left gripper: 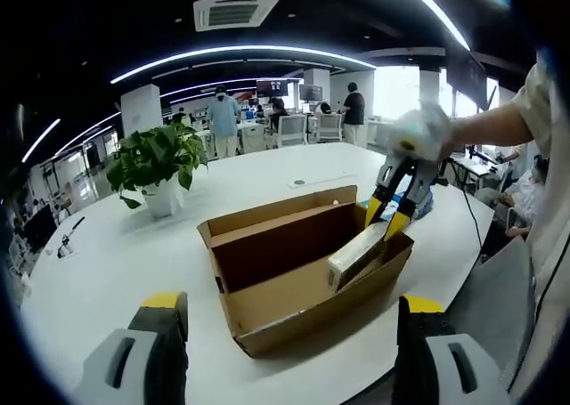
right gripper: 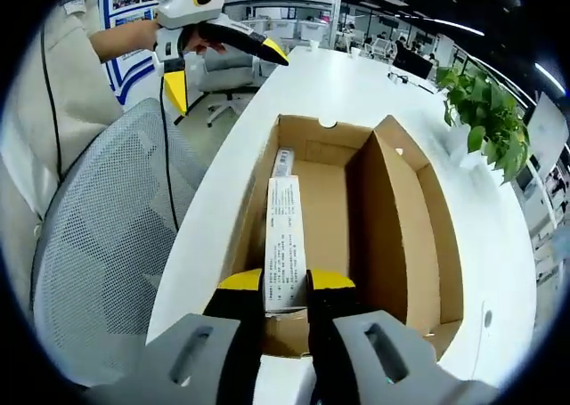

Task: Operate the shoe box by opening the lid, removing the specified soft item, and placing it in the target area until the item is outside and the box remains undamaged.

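An open brown shoe box (left gripper: 267,300) lies on the white table (left gripper: 107,263), its lid (left gripper: 276,211) folded back. My right gripper (left gripper: 383,228) reaches in from the right and is shut on the end of a long white packet (left gripper: 354,256) that leans on the box's right wall. In the right gripper view, that gripper (right gripper: 285,283) pinches the packet (right gripper: 285,227) over the near end of the box (right gripper: 329,200), with the lid (right gripper: 392,227) standing at the right. My left gripper (left gripper: 291,305) is open in front of the box, also seen held up past the box's far end as left gripper (right gripper: 227,80).
A potted plant (left gripper: 160,160) in a white pot stands on the table behind the box. A grey mesh office chair (right gripper: 107,236) sits at the table's edge beside a person's sleeve (right gripper: 62,76). Several people stand by desks at the back of the office.
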